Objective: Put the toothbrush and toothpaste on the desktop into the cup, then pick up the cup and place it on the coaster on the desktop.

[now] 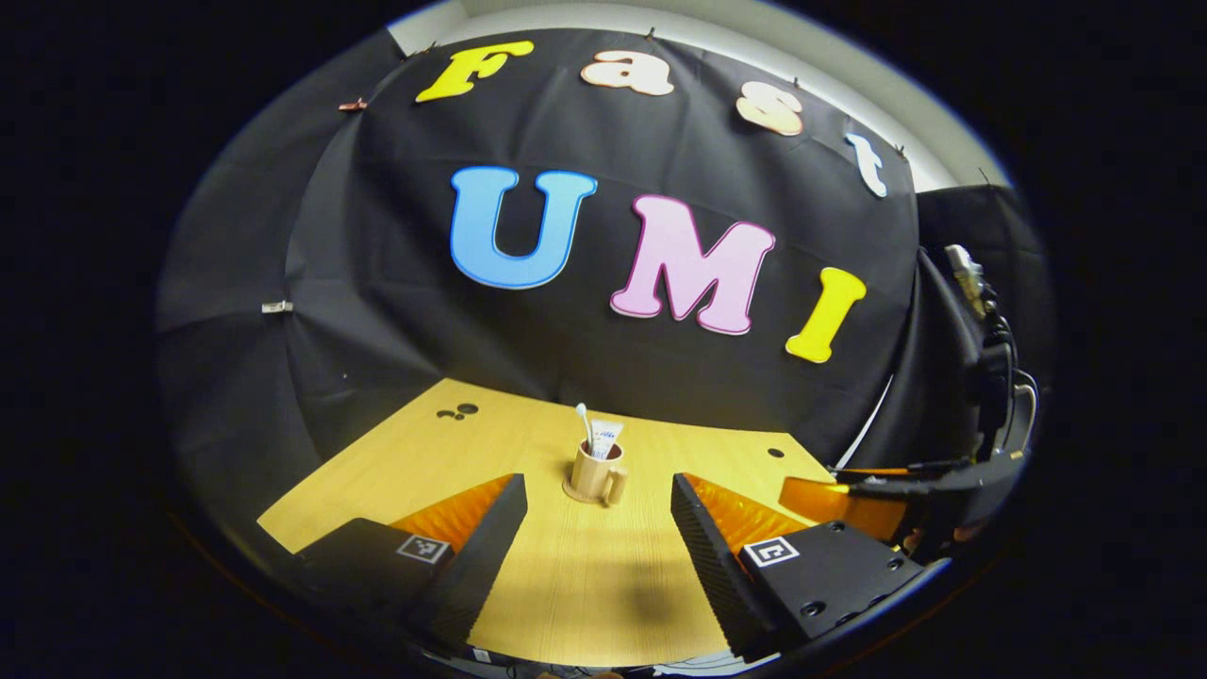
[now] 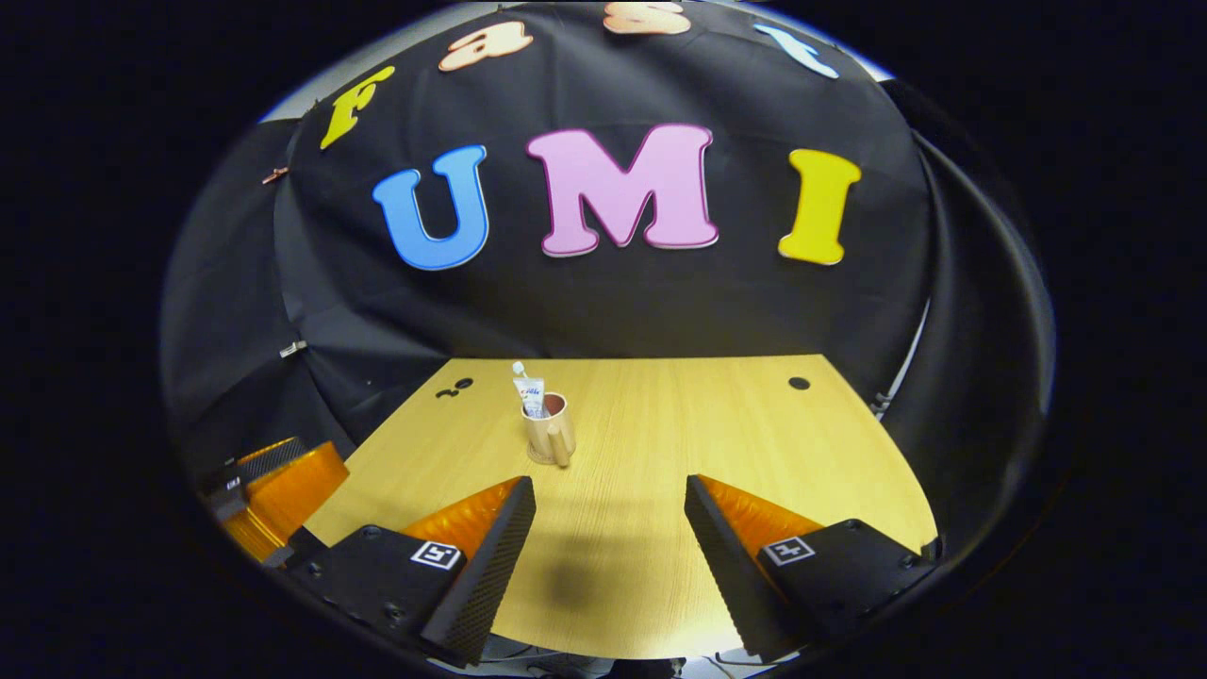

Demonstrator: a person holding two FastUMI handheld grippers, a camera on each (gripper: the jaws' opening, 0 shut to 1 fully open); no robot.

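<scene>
Both tongs are wide apart and hold nothing. Left gripper (image 1: 596, 538) floats low over the near part of the desktop (image 1: 585, 585), and the right gripper (image 2: 609, 538) does the same in its own view. Bare wood lies between each pair of fingers, so there is lots of open room in front.

Farther ahead stands the cup (image 1: 596, 473), upright, with its handle turned toward the near side. It sits on a round coaster (image 1: 571, 493) whose edge peeks out at the bottom. A toothbrush (image 1: 584, 422) and a toothpaste (image 1: 604, 438) tube stick up out of the cup. In the right gripper view the cup (image 2: 550, 434) is a bit left of the middle, with the toothpaste (image 2: 532, 395) poking out on top.

Nothing stands between the tongs and the cup. The other gripper shows at the right edge of the left gripper view, near the table's side.

Small dark holes (image 2: 799, 384) dot the far corners of the desktop. Black cloth hangs behind and around the table.
</scene>
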